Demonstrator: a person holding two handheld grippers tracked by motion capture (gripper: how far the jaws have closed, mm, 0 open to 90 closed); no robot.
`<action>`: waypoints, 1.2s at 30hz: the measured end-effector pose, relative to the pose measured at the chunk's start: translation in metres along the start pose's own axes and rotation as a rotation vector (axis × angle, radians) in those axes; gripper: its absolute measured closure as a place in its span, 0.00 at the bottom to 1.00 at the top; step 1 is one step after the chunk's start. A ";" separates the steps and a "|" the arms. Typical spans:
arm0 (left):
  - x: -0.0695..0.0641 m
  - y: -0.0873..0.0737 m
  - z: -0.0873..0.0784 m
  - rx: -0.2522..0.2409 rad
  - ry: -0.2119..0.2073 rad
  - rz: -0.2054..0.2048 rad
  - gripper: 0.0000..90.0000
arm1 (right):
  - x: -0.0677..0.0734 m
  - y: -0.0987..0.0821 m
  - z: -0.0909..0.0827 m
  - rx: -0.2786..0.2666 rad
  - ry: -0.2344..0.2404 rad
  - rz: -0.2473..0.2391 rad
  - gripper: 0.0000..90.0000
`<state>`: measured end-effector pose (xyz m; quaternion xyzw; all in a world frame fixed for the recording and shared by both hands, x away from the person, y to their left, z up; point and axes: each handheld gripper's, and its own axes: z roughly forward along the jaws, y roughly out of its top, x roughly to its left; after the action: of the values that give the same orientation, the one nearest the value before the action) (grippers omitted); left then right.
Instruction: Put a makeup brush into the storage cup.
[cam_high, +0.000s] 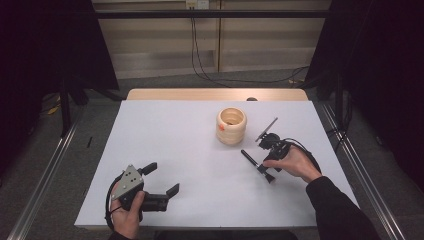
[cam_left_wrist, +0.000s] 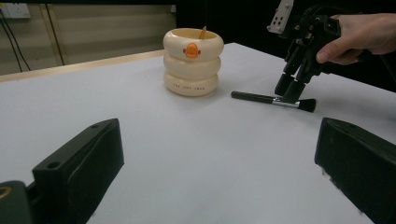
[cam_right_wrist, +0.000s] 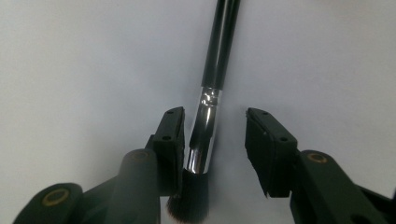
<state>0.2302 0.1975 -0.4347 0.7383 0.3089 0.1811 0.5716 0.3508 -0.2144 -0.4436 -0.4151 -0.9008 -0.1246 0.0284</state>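
A black makeup brush (cam_high: 256, 164) with a silver ferrule lies flat on the white table right of centre. My right gripper (cam_high: 264, 167) points down over it, jaws either side of the ferrule. In the right gripper view the brush (cam_right_wrist: 208, 135) sits between the jaws, close against the left pad, with a clear gap to the right pad; the right gripper (cam_right_wrist: 215, 116) is open. In the left gripper view the brush (cam_left_wrist: 273, 99) lies under that gripper (cam_left_wrist: 288, 92). My left gripper (cam_high: 162, 179) rests open near the front left, its jaws (cam_left_wrist: 219, 126) holding nothing.
A cream ring-stacked cup (cam_high: 231, 126) with an orange duck bill (cam_left_wrist: 192, 50) stands just behind and left of the brush; a thin stick (cam_left_wrist: 203, 31) leans inside it. The white table (cam_high: 200, 150) ends in a wooden strip at the back. Metal rails flank both sides.
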 end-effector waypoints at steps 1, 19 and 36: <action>0.000 0.000 0.000 0.000 0.000 -0.001 0.01 | 0.000 0.000 0.000 0.009 0.000 -0.003 0.67; 0.000 0.000 0.000 -0.003 -0.010 0.002 0.01 | 0.003 0.001 0.007 0.024 -0.068 -0.045 0.82; 0.000 0.000 0.000 0.006 0.005 0.006 0.01 | 0.005 0.002 0.006 0.040 -0.080 -0.047 0.88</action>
<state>0.2302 0.1970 -0.4350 0.7405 0.3088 0.1837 0.5680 0.3495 -0.2078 -0.4485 -0.3976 -0.9131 -0.0905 -0.0020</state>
